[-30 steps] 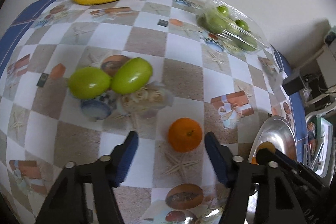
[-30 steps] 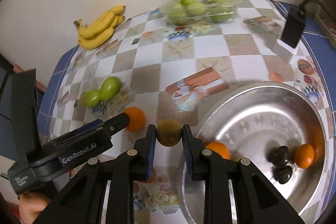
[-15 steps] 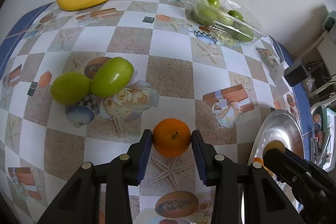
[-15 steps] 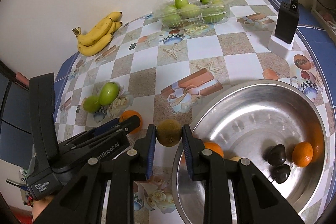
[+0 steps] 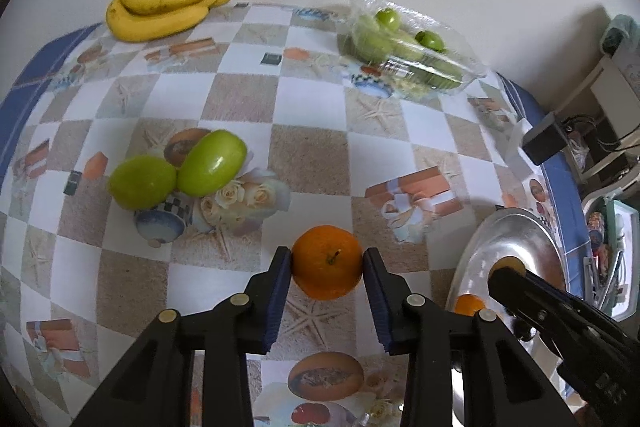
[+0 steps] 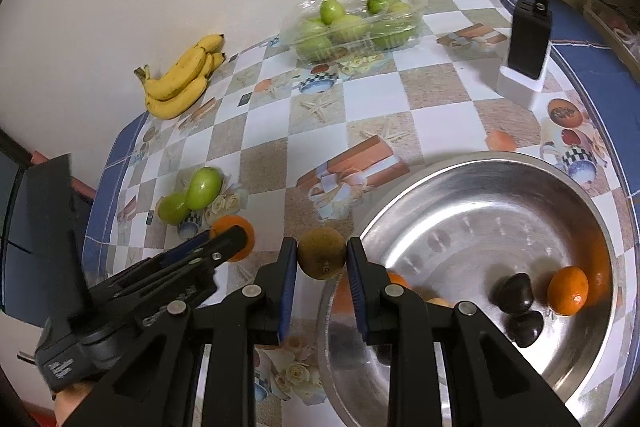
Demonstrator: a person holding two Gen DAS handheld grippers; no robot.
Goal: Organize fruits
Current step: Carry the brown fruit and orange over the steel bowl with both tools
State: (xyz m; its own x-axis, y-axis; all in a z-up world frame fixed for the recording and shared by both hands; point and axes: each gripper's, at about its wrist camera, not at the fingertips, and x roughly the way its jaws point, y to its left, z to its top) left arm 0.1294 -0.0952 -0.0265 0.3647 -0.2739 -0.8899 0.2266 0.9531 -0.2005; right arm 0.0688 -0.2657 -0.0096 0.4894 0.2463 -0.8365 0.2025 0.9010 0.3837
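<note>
My left gripper (image 5: 326,267) is shut on an orange (image 5: 327,262) low over the patterned tablecloth; it also shows in the right wrist view (image 6: 234,233). My right gripper (image 6: 322,259) is shut on a brown kiwi (image 6: 322,253), held by the left rim of the steel bowl (image 6: 472,167). The bowl holds an orange (image 6: 568,290), two dark fruits (image 6: 514,293) and another orange (image 6: 396,279) partly hidden behind my right finger. Two green apples (image 5: 178,173) lie to the left.
A banana bunch (image 5: 172,1) lies at the back left by the wall. A clear plastic box of green fruit (image 6: 352,21) stands at the back. A black charger on a white base (image 6: 526,47) stands at the right edge.
My left gripper moved forward and closed on the orange, which was loose between open fingers a second ago. My right gripper keeps holding the kiwi and has risen slightly.
</note>
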